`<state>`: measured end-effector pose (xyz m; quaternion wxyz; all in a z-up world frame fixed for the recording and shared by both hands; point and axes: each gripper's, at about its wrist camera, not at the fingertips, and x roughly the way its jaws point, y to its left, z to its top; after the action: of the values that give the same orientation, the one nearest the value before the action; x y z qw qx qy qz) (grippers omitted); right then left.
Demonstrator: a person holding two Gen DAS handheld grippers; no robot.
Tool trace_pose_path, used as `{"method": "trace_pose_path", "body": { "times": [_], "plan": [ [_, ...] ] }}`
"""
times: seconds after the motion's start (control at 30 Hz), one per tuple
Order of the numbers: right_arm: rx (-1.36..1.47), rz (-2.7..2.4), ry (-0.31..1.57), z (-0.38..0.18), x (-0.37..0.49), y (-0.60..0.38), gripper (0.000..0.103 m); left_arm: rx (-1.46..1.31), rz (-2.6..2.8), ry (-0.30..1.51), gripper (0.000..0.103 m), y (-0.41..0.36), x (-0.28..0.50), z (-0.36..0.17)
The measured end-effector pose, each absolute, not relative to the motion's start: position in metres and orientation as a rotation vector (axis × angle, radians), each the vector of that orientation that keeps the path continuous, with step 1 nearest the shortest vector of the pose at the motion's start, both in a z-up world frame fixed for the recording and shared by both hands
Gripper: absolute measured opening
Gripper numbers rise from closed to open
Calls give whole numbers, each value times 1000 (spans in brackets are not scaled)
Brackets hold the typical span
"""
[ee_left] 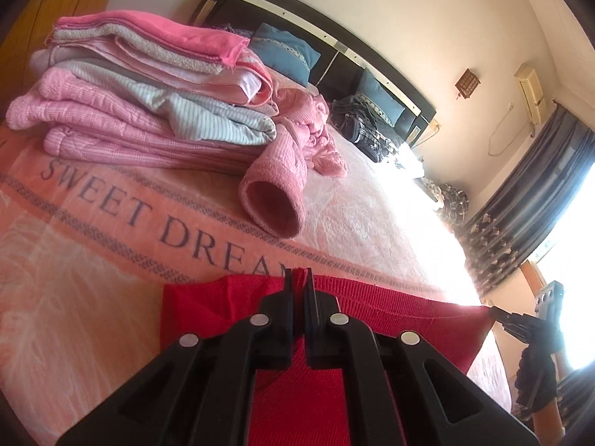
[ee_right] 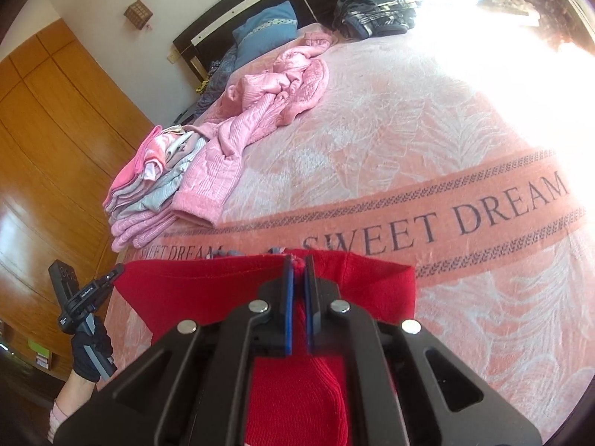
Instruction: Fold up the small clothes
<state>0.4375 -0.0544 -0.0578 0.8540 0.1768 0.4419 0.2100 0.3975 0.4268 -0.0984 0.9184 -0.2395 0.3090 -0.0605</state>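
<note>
The red knitted garment (ee_left: 372, 308) hangs stretched sideways between the left gripper (ee_left: 298, 278) and right gripper (ee_right: 298, 264), each clenched on its top edge (neither nearer), just above the pink "SWEET DREAM" bedspread (ee_right: 409, 130).

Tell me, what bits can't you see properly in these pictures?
- Red garment: its lower part is hidden behind the left hand-held gripper in the left wrist view, and behind the right hand-held gripper in the right wrist view.
- Far corner of the bed: washed out by sun glare, both views.
- Folded stack: lower layers covered.
</note>
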Motion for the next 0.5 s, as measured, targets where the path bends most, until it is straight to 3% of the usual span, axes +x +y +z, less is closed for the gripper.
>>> {"method": "trace_pose_path", "body": {
  "times": [0.4, 0.5],
  "plan": [
    [285, 224, 1082, -176, 513, -21, 3, -347, 44, 828, 4, 416, 473, -206],
    [268, 218, 1084, -178, 508, -21, 13, -386, 51, 815, 9, 422, 466, -200]
  ]
}}
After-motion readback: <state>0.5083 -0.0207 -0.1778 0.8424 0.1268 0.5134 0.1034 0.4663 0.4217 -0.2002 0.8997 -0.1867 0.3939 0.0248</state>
